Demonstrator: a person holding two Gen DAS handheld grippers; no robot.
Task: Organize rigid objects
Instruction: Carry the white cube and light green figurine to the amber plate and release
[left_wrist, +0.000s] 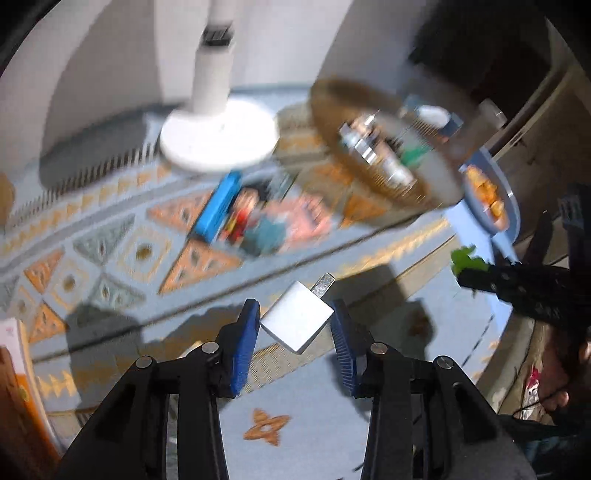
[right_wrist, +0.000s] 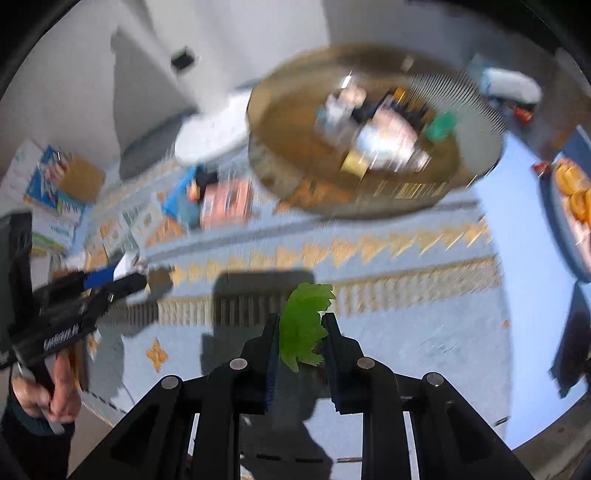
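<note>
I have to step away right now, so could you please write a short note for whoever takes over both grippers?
Left gripper: shut on a small white square block with a metal tab.
Right gripper: shut on a flat green leaf-shaped piece.
Both are held above the blue patterned cloth.
Round woven basket already holds several small items, blurred.
Left: neither held piece is placed yet.

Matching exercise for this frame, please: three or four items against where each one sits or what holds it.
Items:
1. white block
2. green leaf piece
3. round basket
4. white stand base

Places:
A. on the patterned cloth, left of the basket
B. between the right tool's fingers
C. on the cloth, full of small items
D. between the left tool's fingers

Pairs: 1-D, 2-B, 3-C, 4-A
</note>
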